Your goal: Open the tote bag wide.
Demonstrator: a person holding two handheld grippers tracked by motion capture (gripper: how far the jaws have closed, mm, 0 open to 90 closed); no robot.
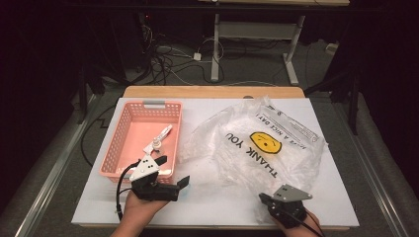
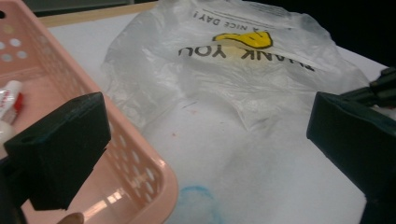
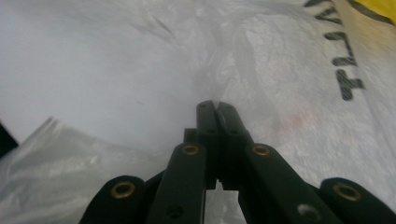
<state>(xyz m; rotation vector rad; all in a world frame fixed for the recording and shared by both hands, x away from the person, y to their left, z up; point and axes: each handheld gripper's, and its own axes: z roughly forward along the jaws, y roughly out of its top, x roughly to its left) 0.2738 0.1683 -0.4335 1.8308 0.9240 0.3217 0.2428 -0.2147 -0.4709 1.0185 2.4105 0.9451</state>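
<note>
A crumpled clear plastic bag printed "THANK YOU" with a yellow smiley lies on the white table top; it also shows in the left gripper view. My right gripper is at the bag's near corner, jaws pressed together with the thin film gathered around them. My left gripper stands open at the near right corner of a pink basket, one finger over the basket rim, the other finger over the table. Nothing is between them.
A small white tube lies inside the basket, seen again at the left. A faint blue mark is drawn on the table near the basket corner. Beyond the table's far wooden edge are cables and a desk frame on the floor.
</note>
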